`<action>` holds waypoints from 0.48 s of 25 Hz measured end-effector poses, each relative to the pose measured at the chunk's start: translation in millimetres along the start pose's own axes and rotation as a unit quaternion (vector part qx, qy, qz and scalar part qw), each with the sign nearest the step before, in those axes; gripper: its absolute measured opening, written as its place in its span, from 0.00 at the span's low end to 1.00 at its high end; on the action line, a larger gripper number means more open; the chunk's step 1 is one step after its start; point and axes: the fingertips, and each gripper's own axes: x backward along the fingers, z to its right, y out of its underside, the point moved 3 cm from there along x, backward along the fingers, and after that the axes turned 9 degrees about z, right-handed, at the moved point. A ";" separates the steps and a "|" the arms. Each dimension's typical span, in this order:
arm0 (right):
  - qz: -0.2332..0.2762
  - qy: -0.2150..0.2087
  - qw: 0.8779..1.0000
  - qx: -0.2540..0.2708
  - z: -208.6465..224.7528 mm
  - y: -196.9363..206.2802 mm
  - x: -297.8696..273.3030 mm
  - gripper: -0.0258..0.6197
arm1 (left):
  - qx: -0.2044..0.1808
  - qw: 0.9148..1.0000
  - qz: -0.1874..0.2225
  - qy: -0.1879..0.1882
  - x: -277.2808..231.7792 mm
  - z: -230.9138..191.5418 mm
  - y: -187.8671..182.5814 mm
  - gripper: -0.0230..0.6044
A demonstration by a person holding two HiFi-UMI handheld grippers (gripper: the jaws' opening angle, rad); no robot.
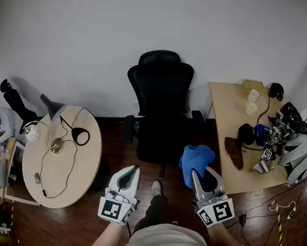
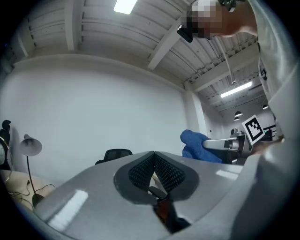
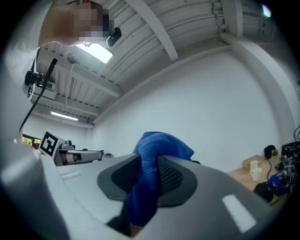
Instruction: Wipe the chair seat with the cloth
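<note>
A black office chair [image 1: 161, 104] stands against the white wall, its seat [image 1: 160, 139] facing me. My right gripper [image 1: 195, 173] is shut on a blue cloth [image 1: 196, 158], held just right of the seat's front corner. In the right gripper view the blue cloth [image 3: 152, 161] bunches up between the jaws and hides the view ahead. My left gripper [image 1: 133, 170] hangs shut and holds nothing, below the seat's front edge. From the left gripper view the chair's back [image 2: 115, 153] shows far off, and the cloth [image 2: 199, 146] and the other gripper lie to the right.
A round wooden table [image 1: 62, 156] with a lamp and cables stands to the left. A rectangular desk [image 1: 239, 139] crowded with cups, cables and gripper gear is on the right. The floor is dark wood. A person's foot [image 1: 156, 188] shows below the chair.
</note>
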 end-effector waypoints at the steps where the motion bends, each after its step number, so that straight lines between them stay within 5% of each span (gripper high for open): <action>1: -0.002 0.001 1.000 0.001 3.1 5.7 -16.3 0.19 | 0.002 1.000 0.000 0.001 -10.5 -15.5 3.6 0.09; 9: -0.016 0.019 1.000 0.019 44.5 39.1 -154.4 0.19 | 0.013 1.000 0.004 0.021 -113.0 -136.7 34.9 0.09; 12: -0.019 0.030 0.999 0.029 65.4 48.8 -207.7 0.19 | 0.017 0.999 -0.029 0.023 -151.2 -182.6 53.2 0.09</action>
